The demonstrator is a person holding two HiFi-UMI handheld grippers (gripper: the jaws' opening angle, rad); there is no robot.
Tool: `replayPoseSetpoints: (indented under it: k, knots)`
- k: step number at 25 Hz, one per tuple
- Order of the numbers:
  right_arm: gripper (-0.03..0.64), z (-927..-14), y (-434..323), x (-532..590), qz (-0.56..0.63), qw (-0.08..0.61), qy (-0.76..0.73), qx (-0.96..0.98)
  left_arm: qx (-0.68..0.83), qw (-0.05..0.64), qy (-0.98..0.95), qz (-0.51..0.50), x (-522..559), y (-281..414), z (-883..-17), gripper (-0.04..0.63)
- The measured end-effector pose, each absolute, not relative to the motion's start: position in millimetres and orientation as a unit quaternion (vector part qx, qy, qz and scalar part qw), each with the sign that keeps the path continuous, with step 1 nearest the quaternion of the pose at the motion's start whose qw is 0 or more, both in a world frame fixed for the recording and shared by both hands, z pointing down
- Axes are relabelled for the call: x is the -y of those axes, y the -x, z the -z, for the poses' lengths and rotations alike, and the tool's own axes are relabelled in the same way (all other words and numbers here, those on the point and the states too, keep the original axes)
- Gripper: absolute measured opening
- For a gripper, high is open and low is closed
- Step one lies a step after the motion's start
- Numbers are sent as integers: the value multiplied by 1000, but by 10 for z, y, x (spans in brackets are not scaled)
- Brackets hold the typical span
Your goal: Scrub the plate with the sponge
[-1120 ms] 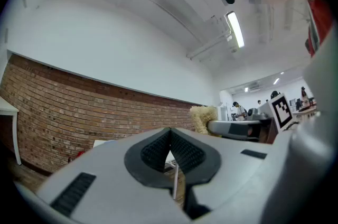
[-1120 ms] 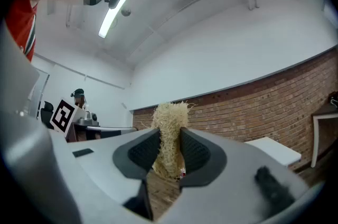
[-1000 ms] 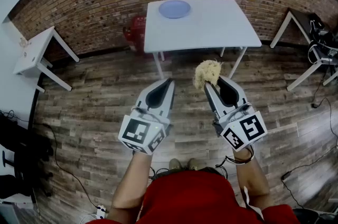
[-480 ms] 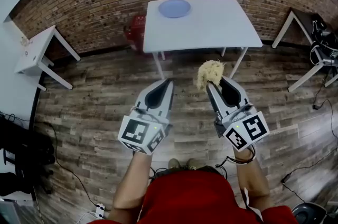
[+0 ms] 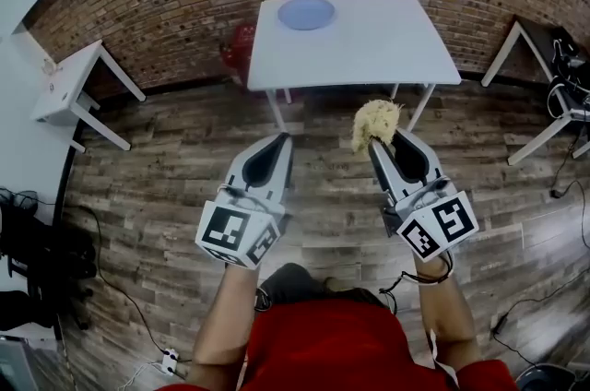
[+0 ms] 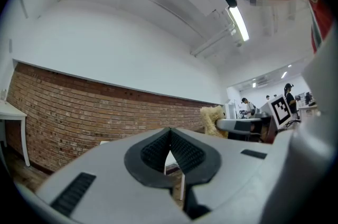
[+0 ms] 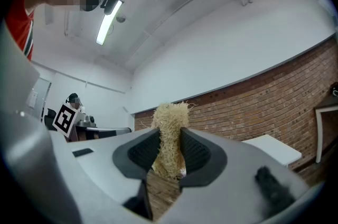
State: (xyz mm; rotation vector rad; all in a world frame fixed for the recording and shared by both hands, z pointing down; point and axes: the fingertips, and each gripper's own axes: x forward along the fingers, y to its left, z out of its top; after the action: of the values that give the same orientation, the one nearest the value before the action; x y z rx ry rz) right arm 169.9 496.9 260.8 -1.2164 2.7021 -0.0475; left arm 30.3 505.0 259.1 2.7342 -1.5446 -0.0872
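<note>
A pale blue plate (image 5: 306, 13) lies at the far edge of a white table (image 5: 369, 48) ahead of me in the head view. My right gripper (image 5: 380, 140) is shut on a tan fibrous sponge (image 5: 374, 123), held in the air short of the table's near edge; the sponge (image 7: 169, 136) sticks up between the pads in the right gripper view. My left gripper (image 5: 283, 140) is shut on nothing, level with the right one and to its left. In the left gripper view the ribbed pads (image 6: 182, 151) meet, and the sponge (image 6: 211, 119) shows off to the right.
A brick wall (image 5: 166, 2) runs behind the table. A red object (image 5: 238, 53) sits on the floor at the table's left leg. A small white side table (image 5: 64, 89) stands at the left, another table with cables (image 5: 553, 85) at the right. Wood plank floor lies below.
Both grippers have shifted slightly forward and apart, the left drifting left and the right drifting right with the sponge. The table looks a little nearer.
</note>
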Motion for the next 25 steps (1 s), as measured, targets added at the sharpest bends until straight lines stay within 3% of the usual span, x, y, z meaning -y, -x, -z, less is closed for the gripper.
replayPoseSetpoints:
  k: [13,25]
  knots:
    - [120,-2660,-1689,-4269,9,80,420,-904,491,0,-870,34,-4259,-186,-2684,12]
    - [120,-2543,-1105,-2847,2,77,435,-897,489,-14,-871,35,-2753,460,-2676,12]
